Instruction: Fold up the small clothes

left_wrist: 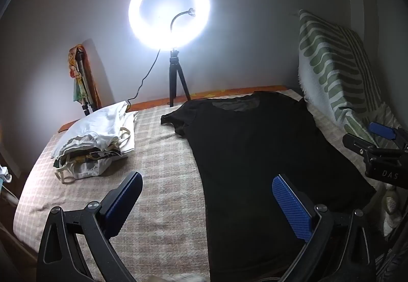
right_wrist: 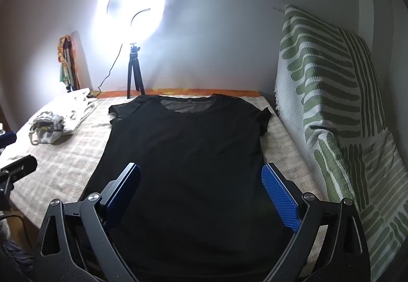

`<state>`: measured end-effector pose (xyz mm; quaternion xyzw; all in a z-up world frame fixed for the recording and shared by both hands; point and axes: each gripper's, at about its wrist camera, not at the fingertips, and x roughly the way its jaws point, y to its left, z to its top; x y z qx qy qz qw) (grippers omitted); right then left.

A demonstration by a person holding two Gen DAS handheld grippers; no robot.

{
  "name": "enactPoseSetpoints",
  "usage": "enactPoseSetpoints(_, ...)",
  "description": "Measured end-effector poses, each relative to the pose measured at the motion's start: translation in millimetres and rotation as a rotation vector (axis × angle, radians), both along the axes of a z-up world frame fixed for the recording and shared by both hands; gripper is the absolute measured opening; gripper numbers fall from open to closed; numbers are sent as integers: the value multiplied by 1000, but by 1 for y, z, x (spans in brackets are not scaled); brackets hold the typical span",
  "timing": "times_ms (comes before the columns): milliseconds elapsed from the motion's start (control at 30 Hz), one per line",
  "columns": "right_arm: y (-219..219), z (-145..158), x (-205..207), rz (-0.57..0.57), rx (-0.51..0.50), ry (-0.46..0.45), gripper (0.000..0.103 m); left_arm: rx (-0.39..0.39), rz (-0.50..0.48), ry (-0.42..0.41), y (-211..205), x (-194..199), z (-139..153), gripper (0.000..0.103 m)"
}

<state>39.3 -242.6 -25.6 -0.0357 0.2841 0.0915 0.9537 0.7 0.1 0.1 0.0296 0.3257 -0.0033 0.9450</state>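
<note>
Both grippers hang spread and empty over the near end of the bed (right_wrist: 63,154): the right gripper (right_wrist: 201,195) above the hem of the black shirt (right_wrist: 188,149), the left gripper (left_wrist: 206,203) over the shirt's left edge. The shirt lies flat, face up, neck toward the far wall. A clean fold probably starts by pinching hem and shoulder on one side, keeping the cloth taut. No containers show; a pile (left_wrist: 94,144) of pale clothes sits far left.

Black t-shirt (right_wrist: 186,154) — flat, unfolded
</note>
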Motion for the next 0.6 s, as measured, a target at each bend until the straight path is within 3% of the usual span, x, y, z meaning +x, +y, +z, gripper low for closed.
enactPoseSetpoints(333, 7, -3, -3, 18, 3, 23, 96, -37, 7, -2, 28, 1, -9, 103)
enactPoseSetpoints(600, 3, -3, 2, 3, 8, 19, 96, -17, 33, -14, 12, -3, -1, 103)
